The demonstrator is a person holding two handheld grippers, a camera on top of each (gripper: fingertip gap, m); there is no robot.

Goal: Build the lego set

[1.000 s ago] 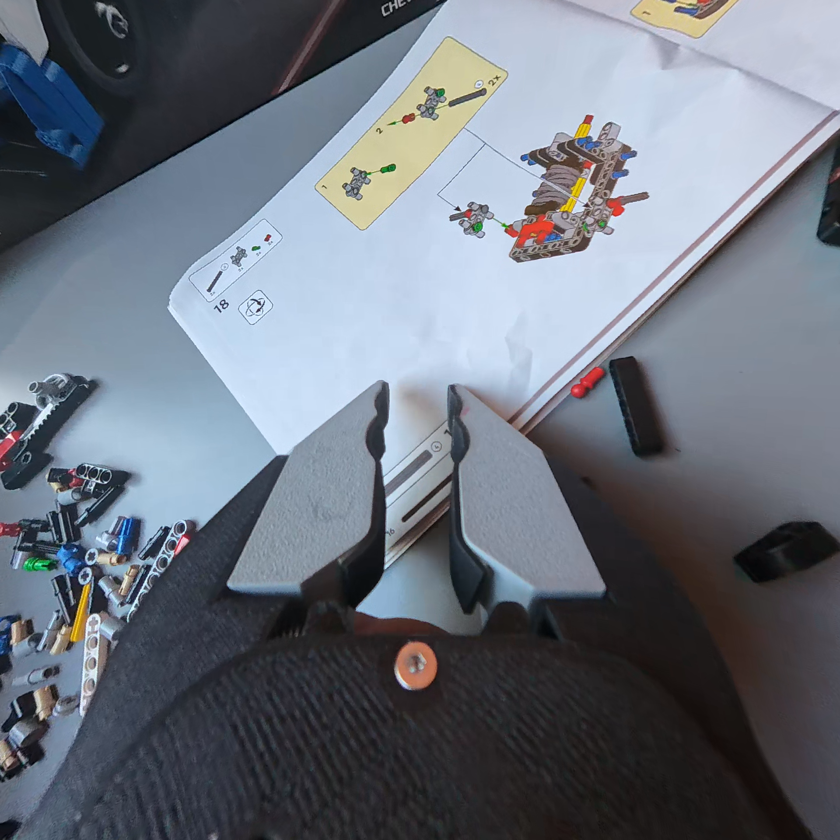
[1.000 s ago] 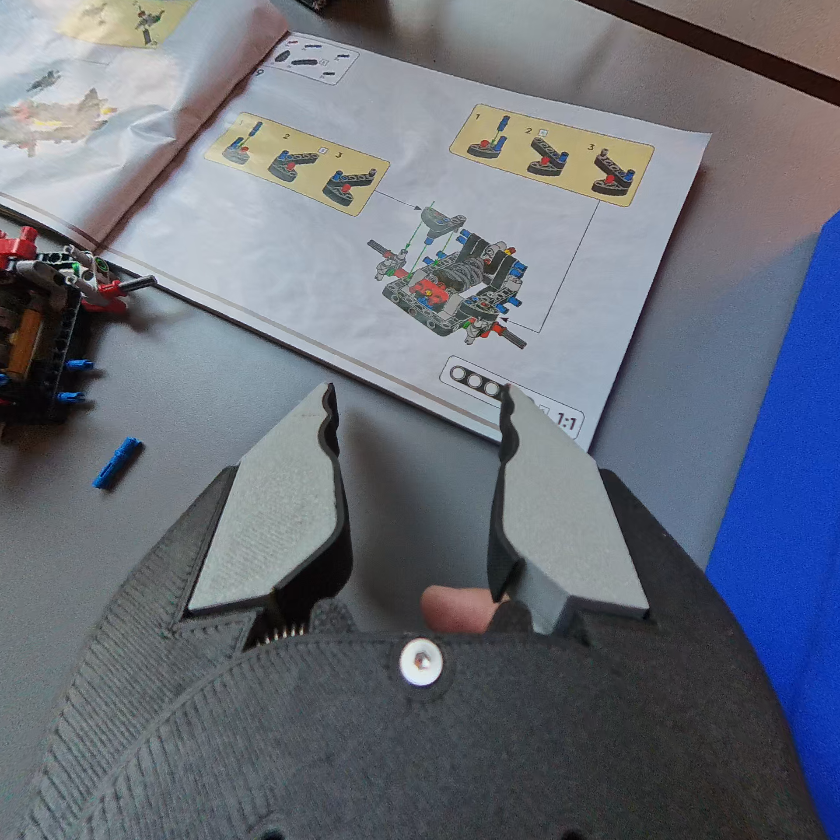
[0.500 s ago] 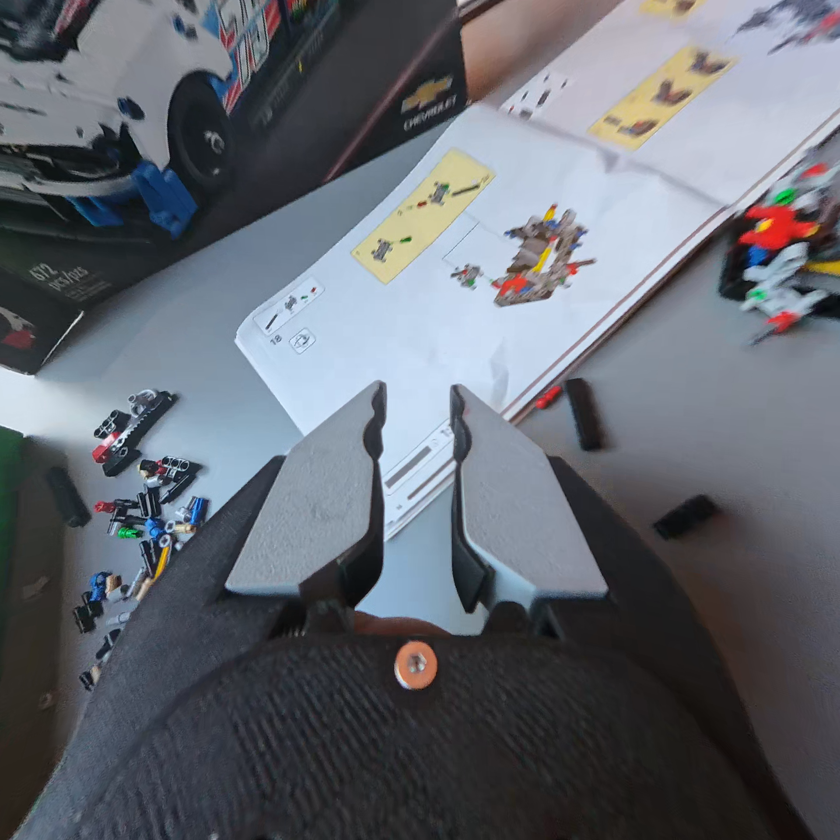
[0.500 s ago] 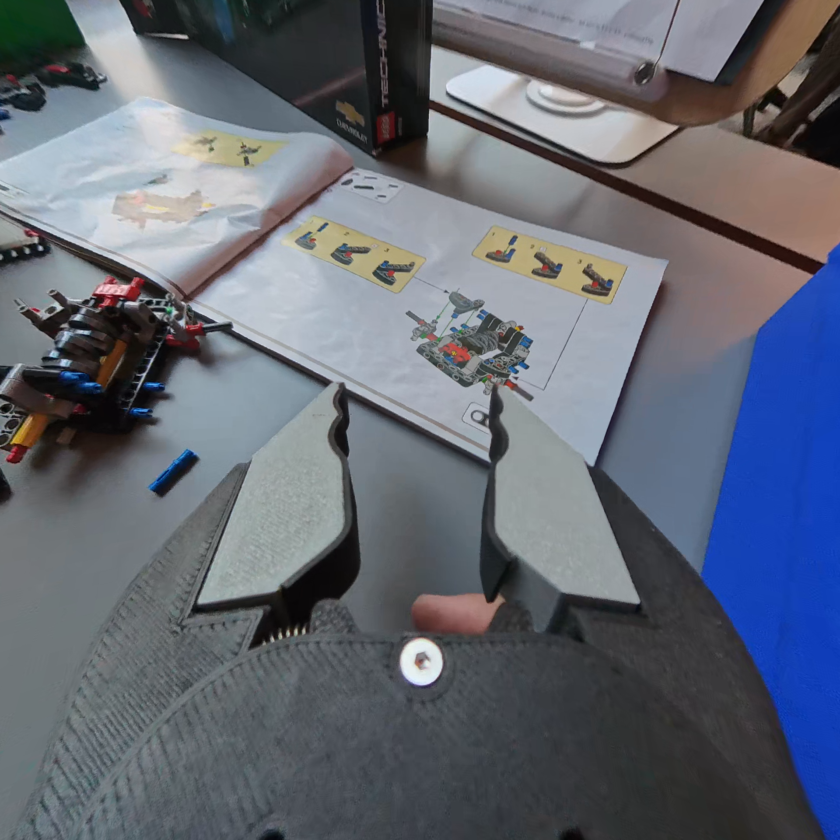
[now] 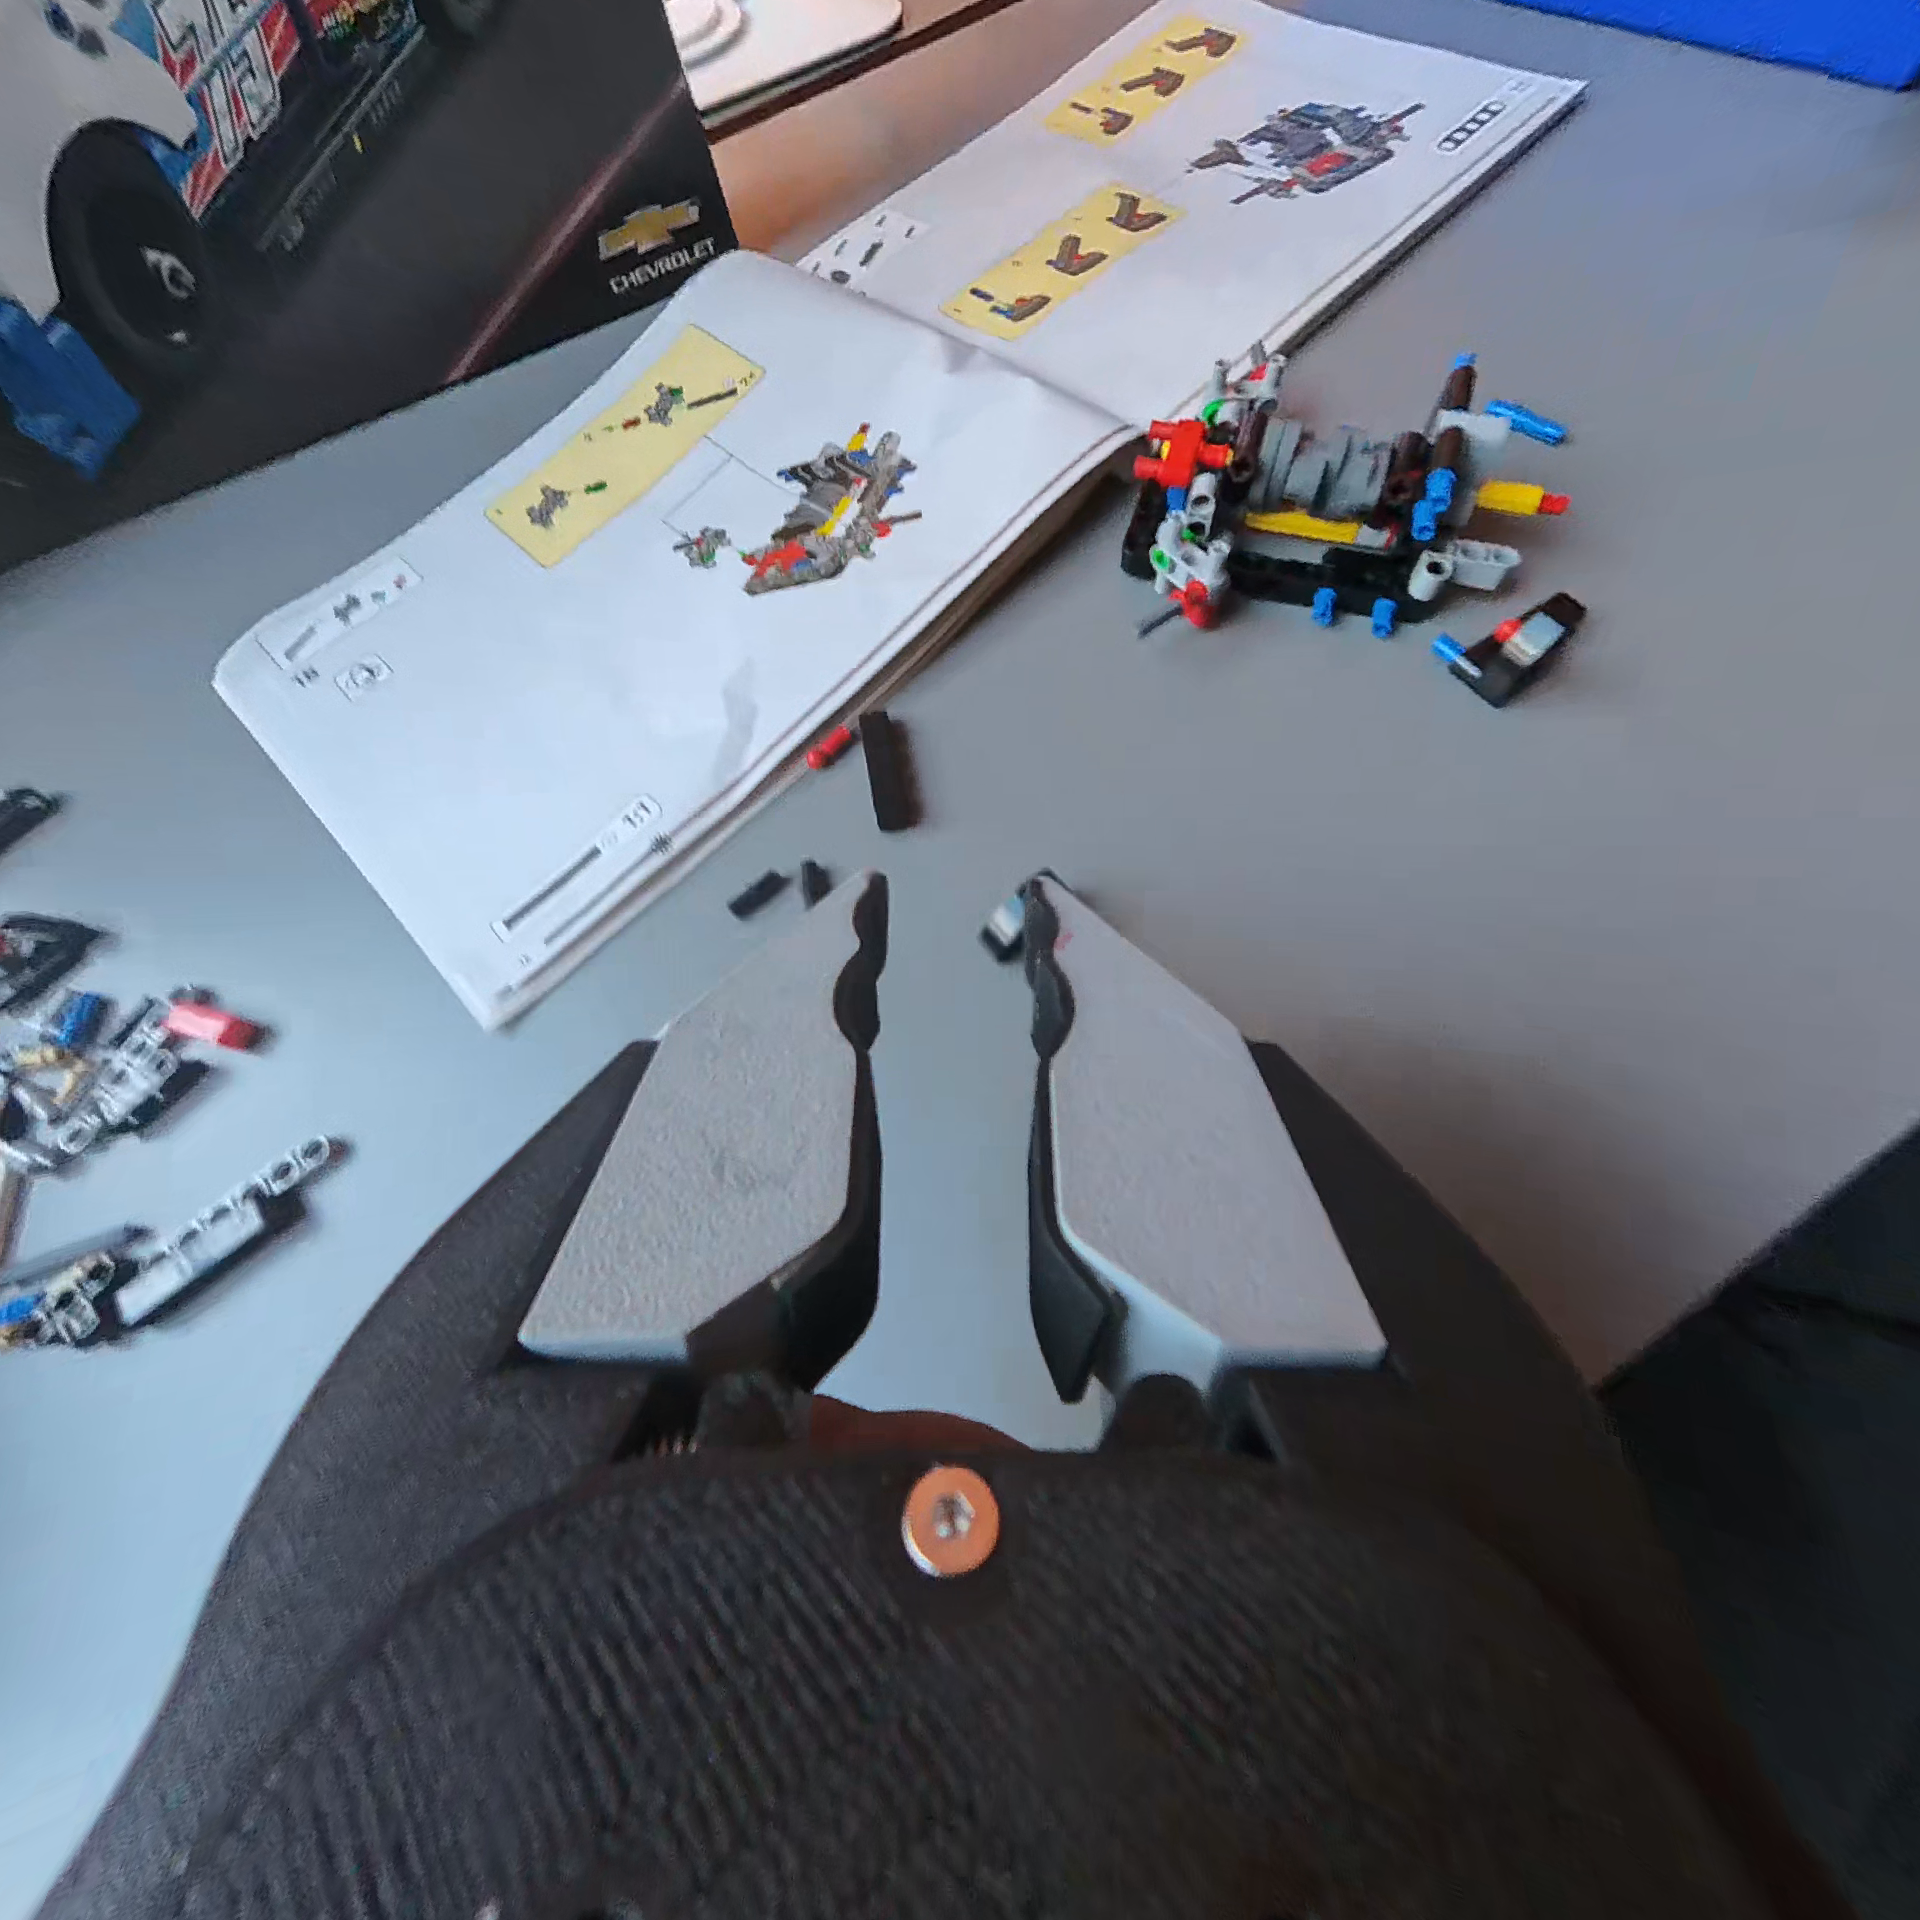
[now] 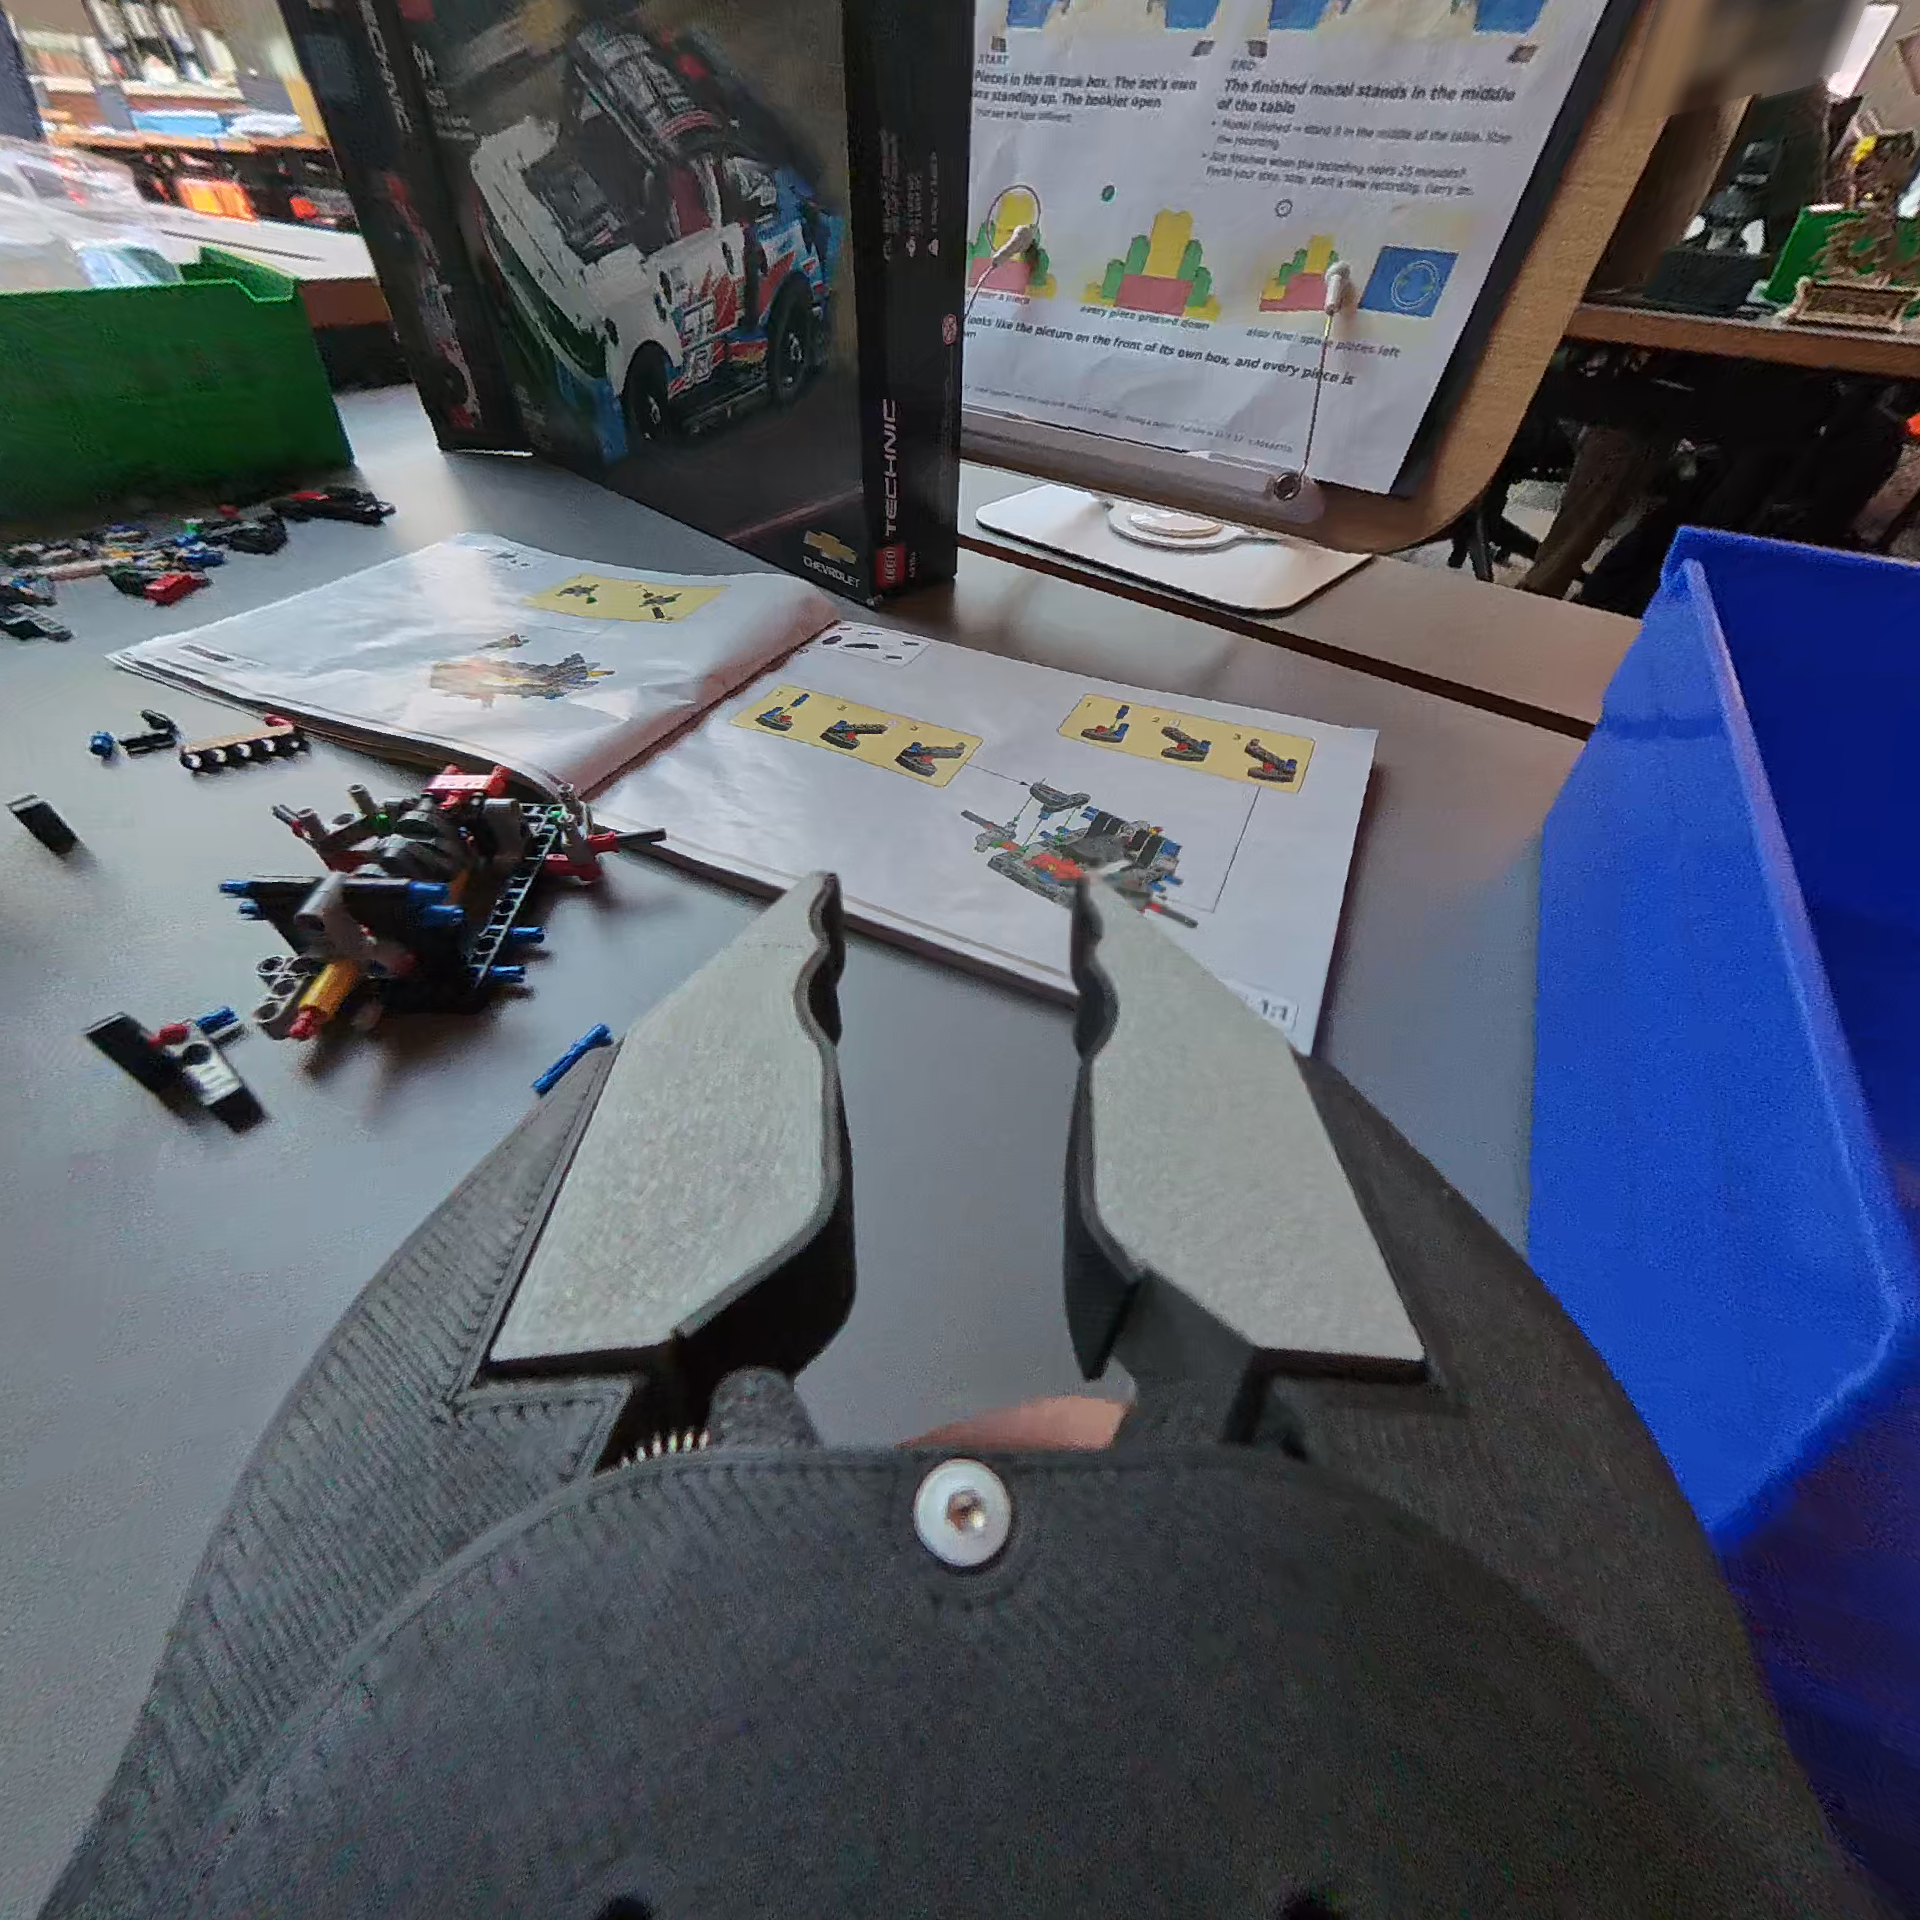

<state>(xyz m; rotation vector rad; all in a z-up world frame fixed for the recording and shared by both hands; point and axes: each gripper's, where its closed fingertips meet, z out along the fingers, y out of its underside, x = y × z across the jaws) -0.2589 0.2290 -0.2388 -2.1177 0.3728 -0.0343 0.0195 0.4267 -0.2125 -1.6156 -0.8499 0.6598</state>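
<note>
A partly built model (image 5: 1320,499) of black, grey, red, blue and yellow pieces sits on the grey table beside the open instruction booklet (image 5: 644,582). It also shows in the right wrist view (image 6: 416,904), left of the booklet (image 6: 997,790). My left gripper (image 5: 956,894) is open and empty, raised over the table near small black pieces (image 5: 774,888). My right gripper (image 6: 956,883) is open and empty, raised over the booklet's near edge. A loose blue pin (image 6: 571,1055) lies by its left finger.
A pile of loose pieces (image 5: 114,1081) lies at the left. A black beam (image 5: 890,769) and a red pin (image 5: 828,746) lie by the booklet. The set's box (image 6: 665,281) stands behind. A blue bin (image 6: 1725,1039) is at the right, a green bin (image 6: 156,384) far left, a screen (image 6: 1247,208) behind. The left gripper's tips are roughly 35 centimeters from the right gripper's. The red pin (image 5: 828,746) is about 9 centimeters from my left fingertips. It turns up in the right wrist view (image 6: 283,721) as well.
Both grippers have risen and pulled back from the booklet, so more of the table shows. The left view has swung right to take in the model. The right jaws have narrowed a little.
</note>
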